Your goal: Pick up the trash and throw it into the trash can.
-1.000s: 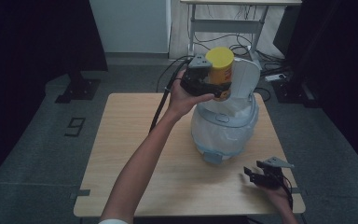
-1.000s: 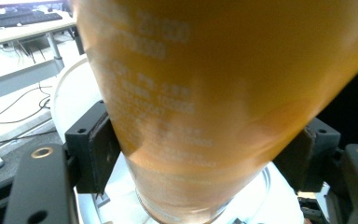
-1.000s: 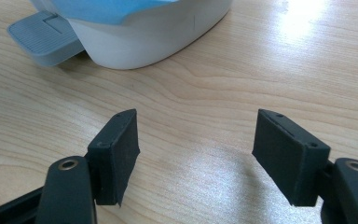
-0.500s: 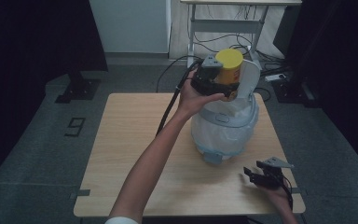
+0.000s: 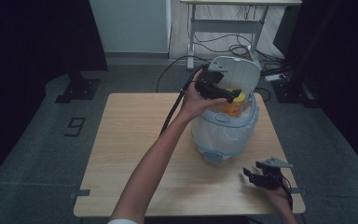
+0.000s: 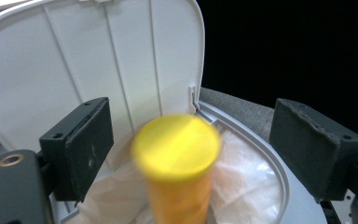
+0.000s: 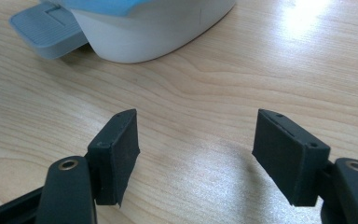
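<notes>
Hovering over the open bin [image 5: 223, 128], the left gripper [image 6: 191, 140] stands with jaws spread, the yellow-capped bottle [image 6: 177, 163] upright between them, untouched, blurred, just above the bin's liner [image 6: 242, 172]. The right gripper [image 7: 196, 154], open and empty, rests near the bin's pedal [image 7: 44, 30].

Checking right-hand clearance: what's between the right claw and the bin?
Only bare wooden table. The right gripper view shows the open right claw facing the bin and its grey pedal, nothing between.
</notes>
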